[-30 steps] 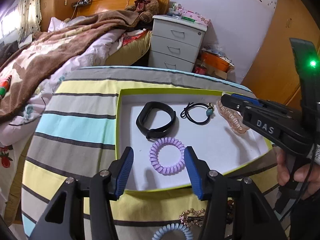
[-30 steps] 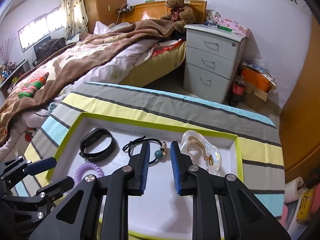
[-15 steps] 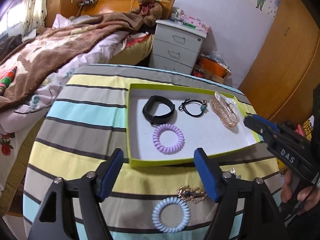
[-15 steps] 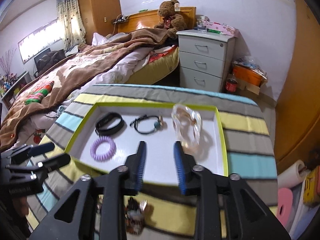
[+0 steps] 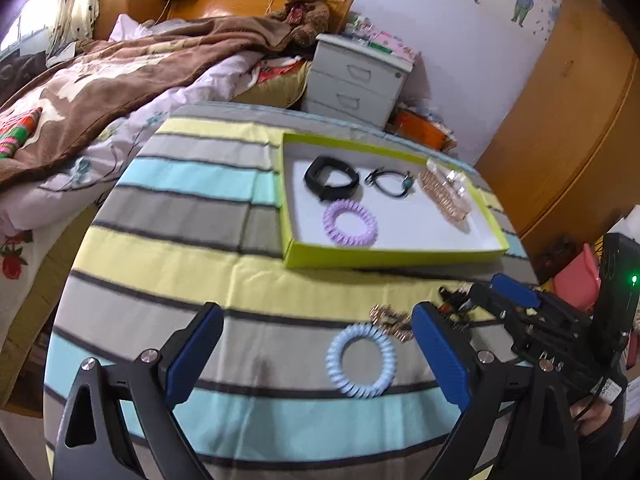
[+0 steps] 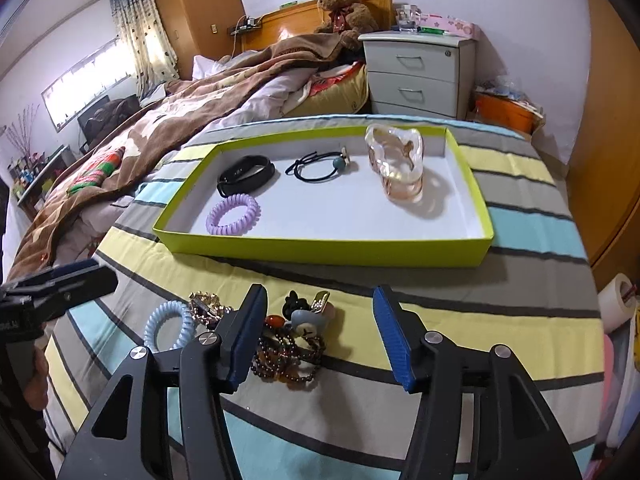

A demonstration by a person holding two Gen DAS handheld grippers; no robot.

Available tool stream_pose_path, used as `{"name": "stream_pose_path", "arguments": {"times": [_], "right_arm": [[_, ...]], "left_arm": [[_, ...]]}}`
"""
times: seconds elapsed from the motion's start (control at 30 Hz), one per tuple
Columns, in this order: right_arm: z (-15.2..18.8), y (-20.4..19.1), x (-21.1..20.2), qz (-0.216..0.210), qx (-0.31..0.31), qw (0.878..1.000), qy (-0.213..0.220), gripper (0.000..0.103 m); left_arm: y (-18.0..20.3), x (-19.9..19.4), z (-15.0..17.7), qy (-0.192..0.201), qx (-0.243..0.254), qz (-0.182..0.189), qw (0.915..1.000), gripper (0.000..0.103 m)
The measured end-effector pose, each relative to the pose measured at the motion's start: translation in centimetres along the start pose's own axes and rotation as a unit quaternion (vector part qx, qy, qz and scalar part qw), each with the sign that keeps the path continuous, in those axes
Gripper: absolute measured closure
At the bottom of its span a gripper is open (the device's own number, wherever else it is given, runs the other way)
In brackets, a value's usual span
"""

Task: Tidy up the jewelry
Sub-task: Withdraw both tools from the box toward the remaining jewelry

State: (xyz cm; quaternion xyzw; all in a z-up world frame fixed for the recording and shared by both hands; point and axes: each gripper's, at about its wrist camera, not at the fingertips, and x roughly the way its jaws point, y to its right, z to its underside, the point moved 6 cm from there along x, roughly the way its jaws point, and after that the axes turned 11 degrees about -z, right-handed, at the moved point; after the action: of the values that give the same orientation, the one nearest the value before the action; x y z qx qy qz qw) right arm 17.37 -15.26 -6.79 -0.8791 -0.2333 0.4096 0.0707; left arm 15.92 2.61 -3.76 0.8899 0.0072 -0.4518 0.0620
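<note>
Striped cloth (image 6: pixel 520 224) in grey, yellow and pale blue covers the work surface, with a bed and a grey drawer unit (image 6: pixel 416 72) behind it at the top of both views. At centre frame sits a shallow tray (image 6: pixel 320 251) with lime-green walls and a white floor. Inside it, across the far side from left to right: a black wristband (image 6: pixel 246 175), a black hair tie with a teal bead (image 6: pixel 320 165), and a clear pinkish hair claw (image 6: pixel 400 168). A lilac coil hair tie (image 6: pixel 233 215) lies in the tray's near left area, just in front of the wristband; the four items are apart from one another. Outside the tray, on the cloth in the lower part of the frame, lie a pale blue coil hair tie (image 5: pixel 362 360), a gold-coloured clip (image 5: pixel 390 320) touching its far edge, and a heap of dark beaded pieces (image 6: pixel 288 348) topped by small ornaments. Left gripper (image 5: pixel 316 354): jaws wide apart, having just been opening, nothing held; the blue coil lies on the cloth between and below them. Right gripper (image 6: pixel 320 336): jaws spread, likewise just opening, empty, positioned over the beaded heap.
</note>
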Motion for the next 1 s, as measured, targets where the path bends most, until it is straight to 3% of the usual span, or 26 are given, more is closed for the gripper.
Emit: {"name": "stream_pose_path", "arguments": {"times": [0.1,0.4,0.5,0.63,0.7,1.0], "right_arm": [[0.4,0.1,0.5,0.002,0.005,1.0,-0.007,0.047],[1.1,-0.1,1.2,0.004,0.003,1.0,-0.013,0.048],[1.2,-0.3,1.2,0.007,-0.001,1.0,-0.011,0.057],[1.3,-0.4,1.2,0.011,-0.007,1.0,-0.011,0.061],[1.4,-0.5,1.1,0.016,-0.011,1.0,-0.01,0.074],[1.2,-0.1,-0.6,0.019,-0.009,1.0,0.019,0.077]], "left_arm": [[-1.0,0.5,0.9,-0.024,-0.02,-0.013,0.9994,0.007],[-1.9,0.1,2.4,-0.013,-0.013,-0.039,0.9991,0.008],[-1.7,-0.1,2.4,-0.007,-0.01,-0.039,0.9992,0.008],[-1.6,-0.3,2.4,-0.004,-0.01,-0.039,0.9992,0.008],[-1.5,-0.2,2.4,-0.005,-0.007,-0.041,0.9991,0.008],[-1.1,0.2,2.8,-0.012,-0.006,-0.038,0.9992,0.009]]}}
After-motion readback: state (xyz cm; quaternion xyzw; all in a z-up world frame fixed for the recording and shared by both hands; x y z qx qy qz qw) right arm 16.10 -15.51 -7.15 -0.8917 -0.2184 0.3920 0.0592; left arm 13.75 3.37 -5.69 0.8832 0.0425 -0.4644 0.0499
